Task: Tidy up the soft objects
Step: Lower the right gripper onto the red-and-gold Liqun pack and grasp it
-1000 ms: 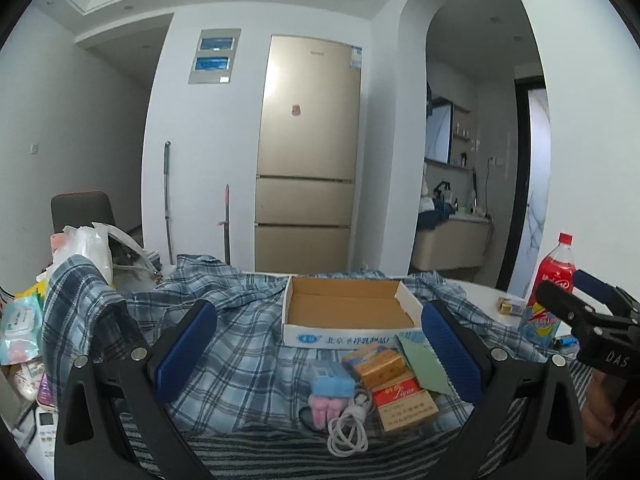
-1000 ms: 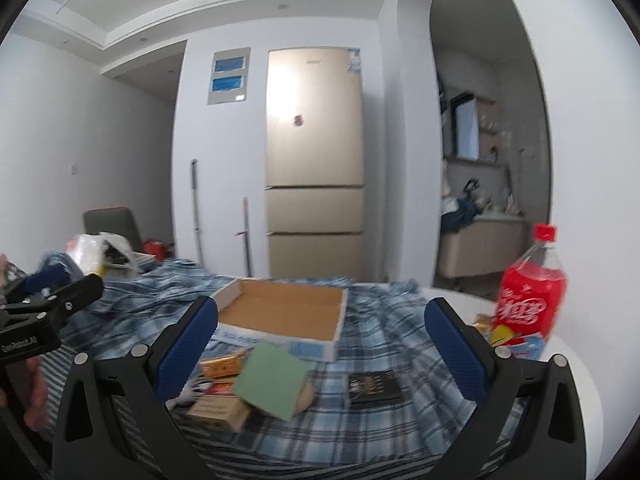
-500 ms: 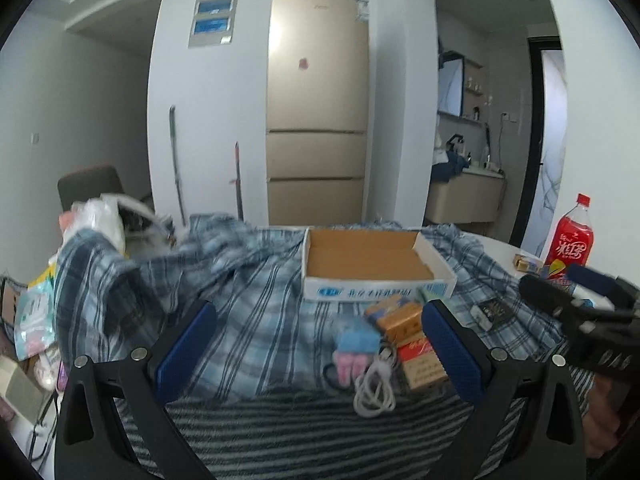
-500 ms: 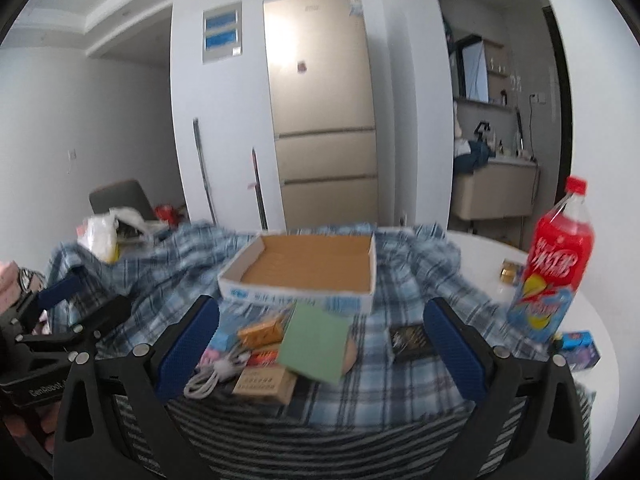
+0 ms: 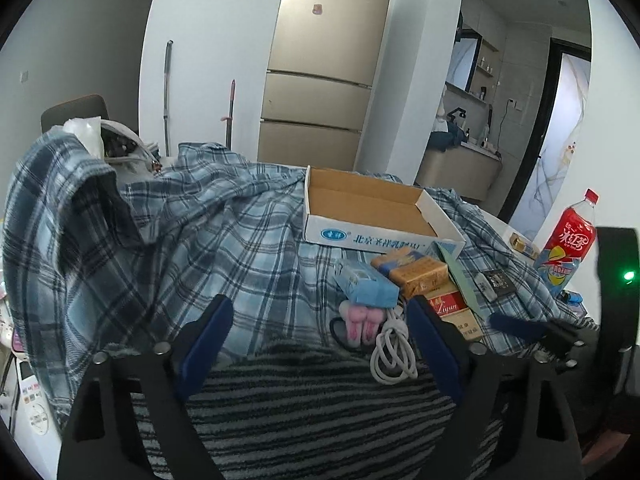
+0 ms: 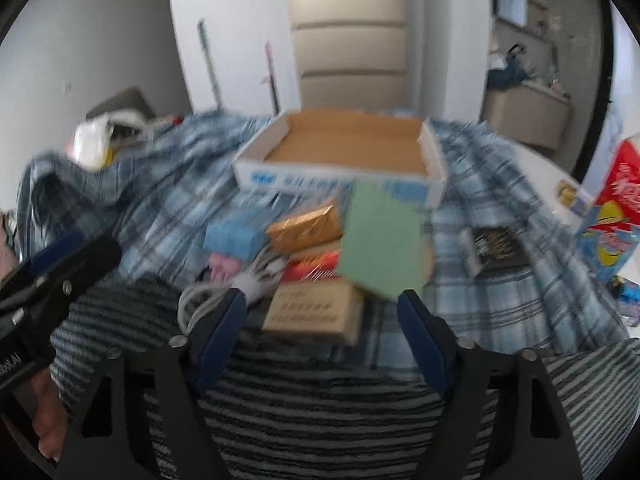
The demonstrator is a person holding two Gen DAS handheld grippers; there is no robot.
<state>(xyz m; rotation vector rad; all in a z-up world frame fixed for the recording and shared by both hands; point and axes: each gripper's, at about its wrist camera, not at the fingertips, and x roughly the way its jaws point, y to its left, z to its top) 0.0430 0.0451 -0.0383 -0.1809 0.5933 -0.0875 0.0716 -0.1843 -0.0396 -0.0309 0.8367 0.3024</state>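
Both my tongs spread wide, holding nothing.
Left tongs and right tongs hover over the striped cloth — plaid shirt beyond, right view blurred.

Each gripper is a black frame with two angular arms, silver round screws near the finger roots, and royal-blue pads lining the inner faces of the fingers. The left gripper fills the bottom of its own view; in the right view it shows at the left edge, black with a blue strip, small screws and white lettering on its body, with bare skin of the left hand below it. The right gripper looks the same; in the left view's lower right its black housing carries a lit green lamp.
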